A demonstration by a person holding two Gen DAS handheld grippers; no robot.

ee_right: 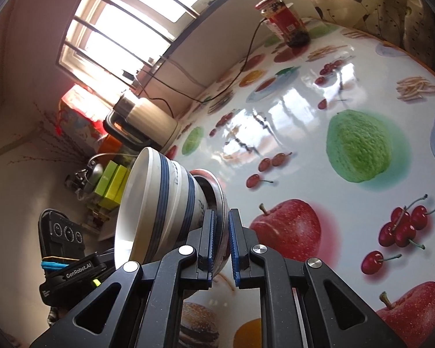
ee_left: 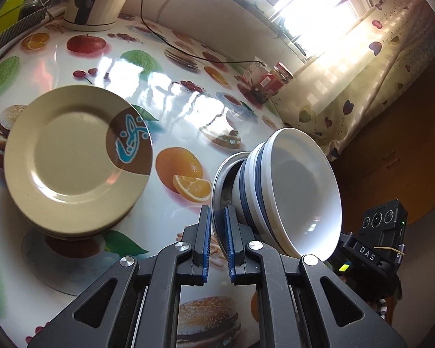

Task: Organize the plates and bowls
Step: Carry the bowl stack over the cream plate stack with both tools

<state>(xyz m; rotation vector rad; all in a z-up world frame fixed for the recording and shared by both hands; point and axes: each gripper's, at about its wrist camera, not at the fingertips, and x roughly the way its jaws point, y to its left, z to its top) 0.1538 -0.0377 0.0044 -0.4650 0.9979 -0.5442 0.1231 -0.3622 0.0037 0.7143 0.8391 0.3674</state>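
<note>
My left tongs (ee_left: pixel 217 233) clamped on the metal bowl's rim (ee_left: pixel 216 185), my right tongs (ee_right: pixel 222 239) seemingly gripping it too, striped bowls (ee_left: pixel 293 191) nested inside, tilted above the worktop (ee_left: pixel 188 110), plates (ee_left: pixel 75 150) stacked left.

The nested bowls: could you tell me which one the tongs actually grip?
The metal bowl at the bottom: both tongs pinch its rim, while the blue-striped white bowls only sit inside it.
</note>
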